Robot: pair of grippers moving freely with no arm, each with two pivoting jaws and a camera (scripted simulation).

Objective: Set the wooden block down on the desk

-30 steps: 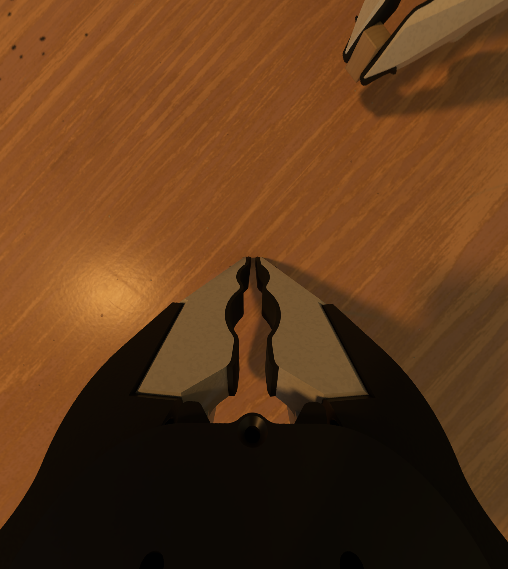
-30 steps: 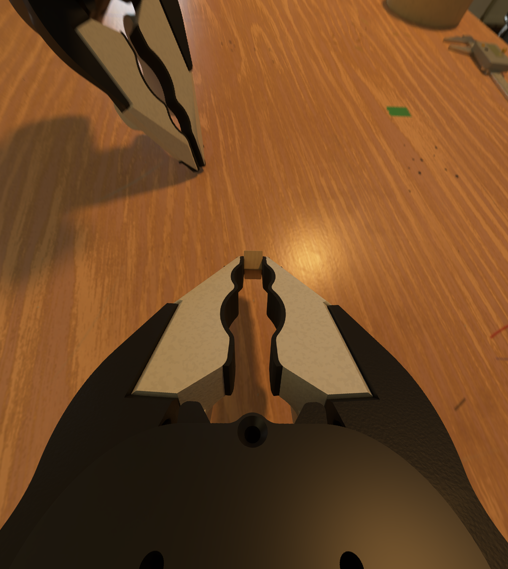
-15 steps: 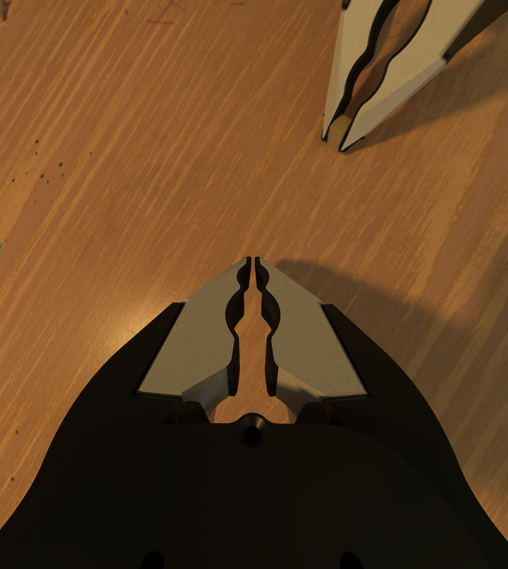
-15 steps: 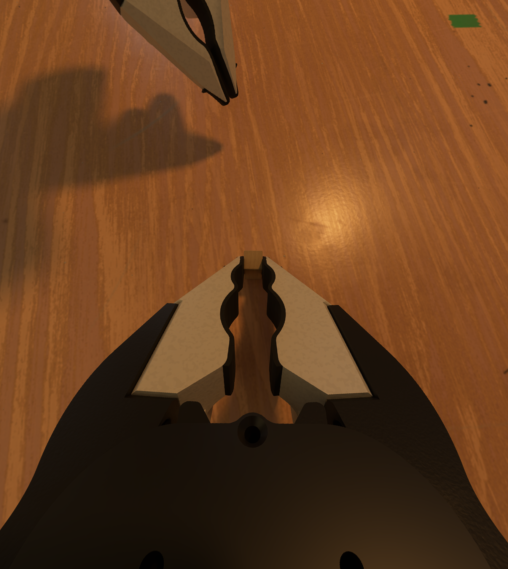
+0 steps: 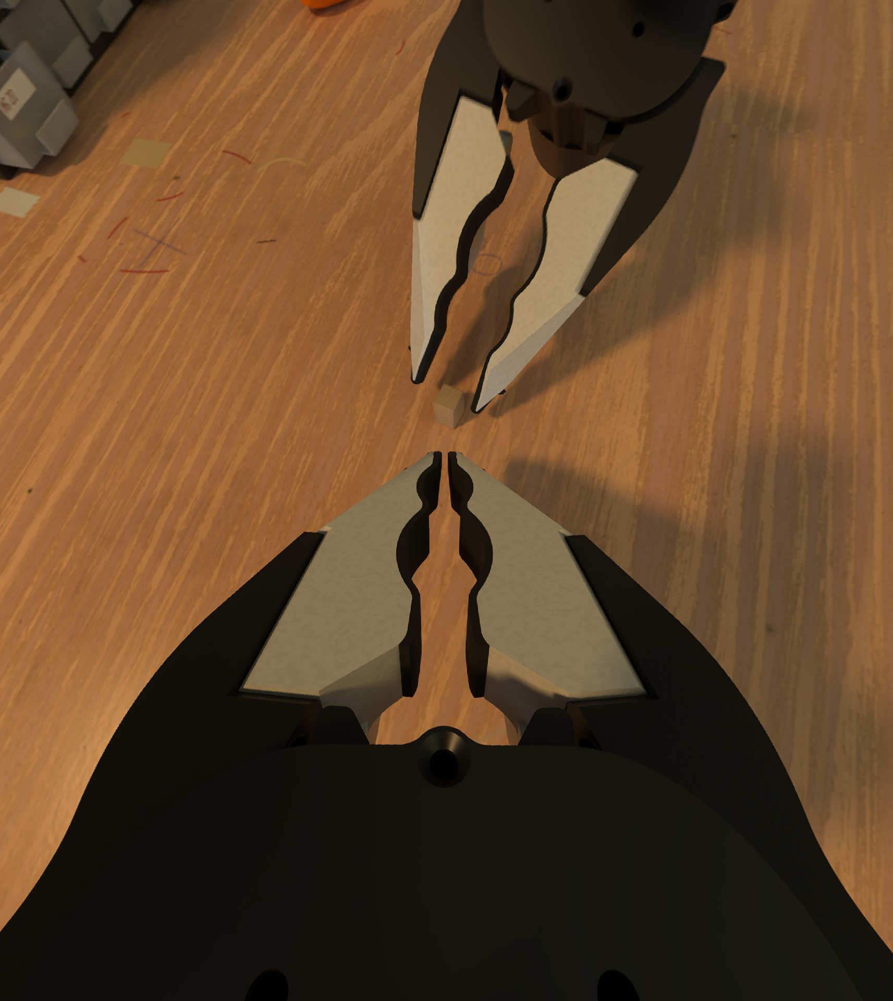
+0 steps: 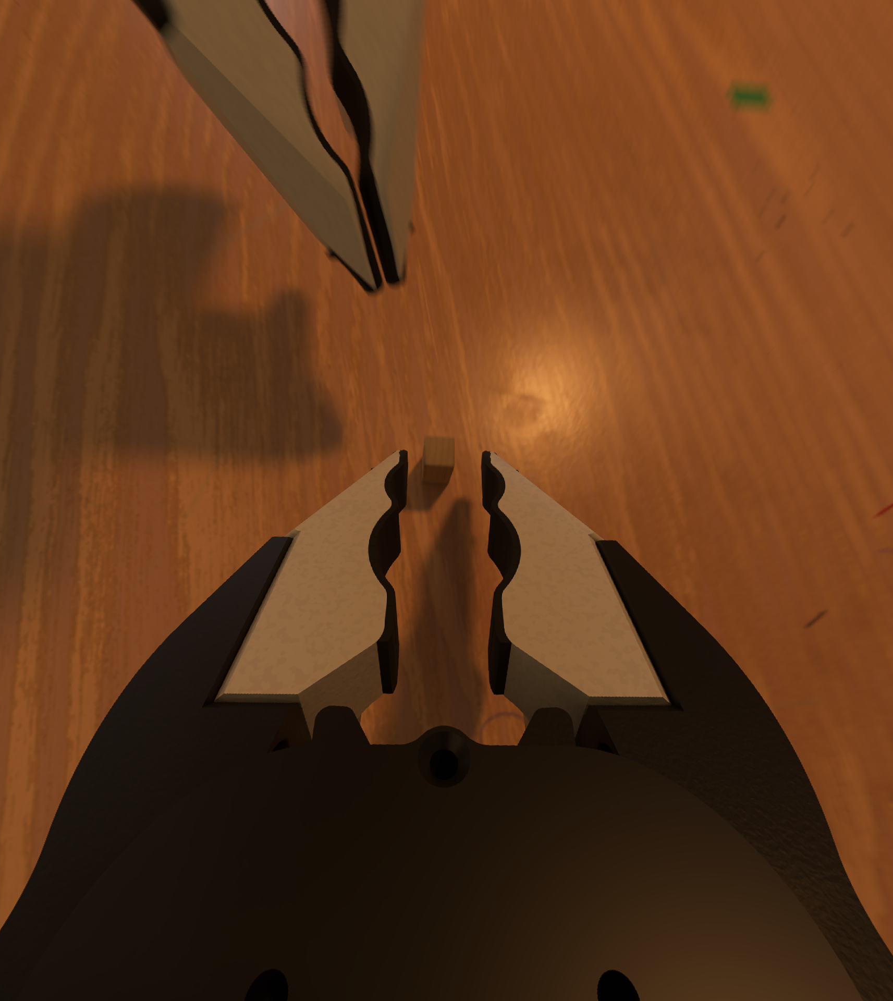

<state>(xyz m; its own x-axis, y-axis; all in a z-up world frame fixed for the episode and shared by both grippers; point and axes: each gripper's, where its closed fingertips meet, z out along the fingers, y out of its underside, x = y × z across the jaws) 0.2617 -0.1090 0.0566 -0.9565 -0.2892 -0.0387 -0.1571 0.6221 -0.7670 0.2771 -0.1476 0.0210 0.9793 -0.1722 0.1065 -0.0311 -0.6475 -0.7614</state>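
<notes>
Wooden block rests on the desk between the right gripper's wide jaws, untouched.

Each camera rides its own gripper, looking steeply down along the fingers, close over the desk. The two views face each other and share the patch between them, where the block sits.

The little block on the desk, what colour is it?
The wooden block is pale tan, like light unpainted wood; the left wrist view shows it best.
</notes>
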